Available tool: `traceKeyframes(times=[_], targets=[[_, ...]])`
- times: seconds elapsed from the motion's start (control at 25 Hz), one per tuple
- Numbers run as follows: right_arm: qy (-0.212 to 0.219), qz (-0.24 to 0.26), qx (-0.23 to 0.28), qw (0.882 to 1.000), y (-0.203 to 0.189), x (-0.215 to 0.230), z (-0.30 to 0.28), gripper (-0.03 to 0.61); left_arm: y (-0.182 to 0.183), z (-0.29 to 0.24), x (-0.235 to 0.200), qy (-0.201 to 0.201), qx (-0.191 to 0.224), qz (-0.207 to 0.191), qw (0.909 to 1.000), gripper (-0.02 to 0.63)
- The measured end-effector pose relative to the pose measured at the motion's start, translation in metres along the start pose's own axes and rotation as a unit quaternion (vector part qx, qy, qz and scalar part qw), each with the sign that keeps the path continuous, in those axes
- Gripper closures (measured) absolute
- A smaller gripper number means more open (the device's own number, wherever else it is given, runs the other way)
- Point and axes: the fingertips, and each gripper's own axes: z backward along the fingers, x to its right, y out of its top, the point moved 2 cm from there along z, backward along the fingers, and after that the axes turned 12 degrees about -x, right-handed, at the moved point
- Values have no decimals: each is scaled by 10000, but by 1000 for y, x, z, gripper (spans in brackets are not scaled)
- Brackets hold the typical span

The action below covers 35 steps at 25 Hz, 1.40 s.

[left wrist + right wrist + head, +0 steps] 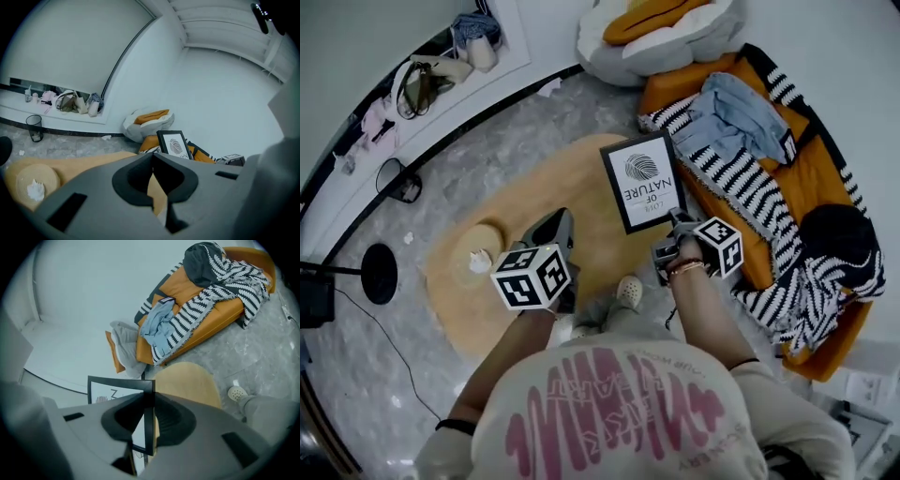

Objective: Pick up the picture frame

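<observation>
Above the rug [525,187], the right gripper [673,225] clamps the picture frame [642,183] by its thin border, seemingly the only graspable part; the left gripper [553,223] hangs closed, empty, apparently unneeded.

1. Flat, cool, rather dim light; shadows are soft and faint.
2. Strong fisheye bending at the edges, with black corners in both gripper views.
3. The left tongs [151,157] and right tongs [149,397] look soft so near the lens.

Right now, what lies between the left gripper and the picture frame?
Nothing: the head view shows only bare yellow rug between the left gripper and the picture frame, which the right gripper holds by its edge.
</observation>
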Motion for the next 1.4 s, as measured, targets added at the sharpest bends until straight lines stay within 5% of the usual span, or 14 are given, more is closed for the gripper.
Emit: traceKeyframes(times=[0.4,0.84,1.4], targets=[[990,261,-35,9947,-40,-73,39,503,45,46,26,-198,613,-506,9966,611],[1791,271,-72,9834,-82,-106,94,503,41,90,54,-346,889,-718,9928,611],[2000,313,-177,9791,-103,-90,140,503,14,128,84,-207,1027,-1016,9893,611]])
